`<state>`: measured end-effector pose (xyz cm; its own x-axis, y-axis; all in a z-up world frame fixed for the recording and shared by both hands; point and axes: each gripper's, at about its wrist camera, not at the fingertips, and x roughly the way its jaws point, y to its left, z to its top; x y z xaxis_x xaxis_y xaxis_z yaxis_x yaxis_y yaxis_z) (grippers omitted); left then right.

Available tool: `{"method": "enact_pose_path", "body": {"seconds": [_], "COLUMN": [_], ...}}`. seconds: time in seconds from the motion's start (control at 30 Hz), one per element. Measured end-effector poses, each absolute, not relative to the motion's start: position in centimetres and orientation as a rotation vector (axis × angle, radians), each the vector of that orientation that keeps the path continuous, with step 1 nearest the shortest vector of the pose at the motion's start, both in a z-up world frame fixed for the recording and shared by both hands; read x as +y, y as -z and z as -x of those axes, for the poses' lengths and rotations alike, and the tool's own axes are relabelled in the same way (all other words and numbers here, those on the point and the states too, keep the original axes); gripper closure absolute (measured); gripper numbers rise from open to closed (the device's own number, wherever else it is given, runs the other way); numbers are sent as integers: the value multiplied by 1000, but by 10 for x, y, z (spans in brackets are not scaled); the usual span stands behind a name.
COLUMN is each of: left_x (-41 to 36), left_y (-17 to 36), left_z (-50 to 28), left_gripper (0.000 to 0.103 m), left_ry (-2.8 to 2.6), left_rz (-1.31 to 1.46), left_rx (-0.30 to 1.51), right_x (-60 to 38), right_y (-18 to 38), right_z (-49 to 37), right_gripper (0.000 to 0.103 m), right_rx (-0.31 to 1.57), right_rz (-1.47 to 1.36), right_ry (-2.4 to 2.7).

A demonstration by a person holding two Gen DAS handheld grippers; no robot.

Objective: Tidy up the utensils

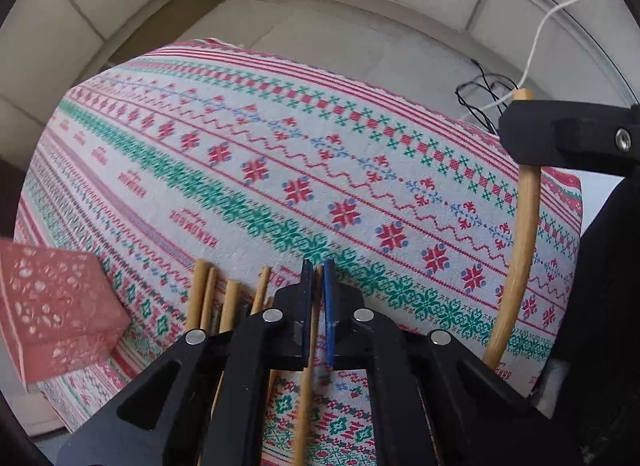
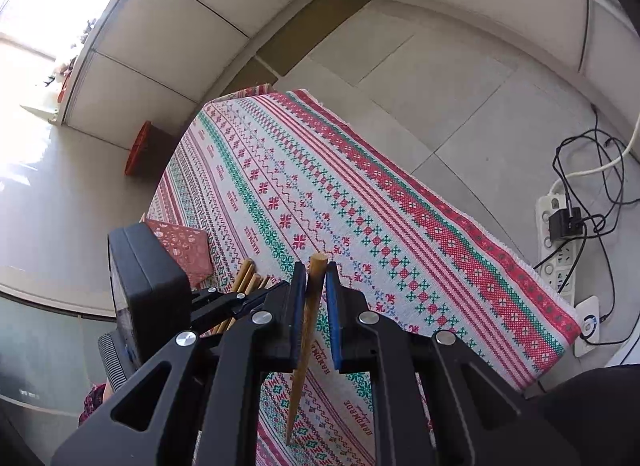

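Two grippers are each pinching one chopstick: the left gripper (image 1: pixel 318 306) its chopstick (image 1: pixel 306 398) beside the loose chopsticks (image 1: pixel 212 298) near the counter's (image 1: pixel 280 153) edge, the right gripper (image 2: pixel 316 306) its own chopstick (image 2: pixel 308 330). Only the right view is showing a power strip (image 2: pixel 560 234).

You are looking at a patterned cloth (image 1: pixel 360 169) whose far and middle stretch is lying bare, giving you wide room to pass. At the near left, a pink perforated box (image 1: pixel 56 306) is standing in the way, and a bundle of wooden chopsticks (image 1: pixel 216 298) is lying just beside it, crowding that corner. On the right, the right gripper (image 1: pixel 516 133) is holding a chopstick (image 1: pixel 520 225) over the cloth's right edge, narrowing that side. Beyond the far-right edge, cables (image 2: pixel 592 185) and a power strip (image 2: pixel 560 234) are cluttering the floor.
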<state>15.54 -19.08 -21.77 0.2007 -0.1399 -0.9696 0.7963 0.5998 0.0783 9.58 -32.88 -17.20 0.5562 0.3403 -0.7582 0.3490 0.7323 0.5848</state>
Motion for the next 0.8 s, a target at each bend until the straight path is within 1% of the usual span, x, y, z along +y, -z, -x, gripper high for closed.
{"method": "enact_pose_path", "body": {"seconds": [0.07, 0.23, 0.33, 0.43, 0.63, 0.8], "left_x": [-172, -112, -69, -38, -4, 2], "left_y": [202, 139, 94, 60, 24, -5], "left_z": [-147, -115, -76, -44, 4, 9], "left_gripper": [100, 100, 100, 100, 100, 100], "left_ry": [708, 648, 588, 544, 493, 452], "left_rz": [-598, -403, -286, -194, -110, -78], "left_rx": [1155, 995, 864, 761, 649, 585], "right_x": [-325, -303, -283, -260, -220, -216], "right_y": [166, 134, 110, 88, 54, 23], "right_z": [-93, -81, -73, -60, -26, -12], "right_gripper": [93, 94, 94, 94, 95, 95], "right_rx": [994, 923, 883, 857, 821, 775], "right_rz": [-764, -707, -653, -591, -438, -400], "right_ry": [-7, -78, -134, -192, -274, -281]}}
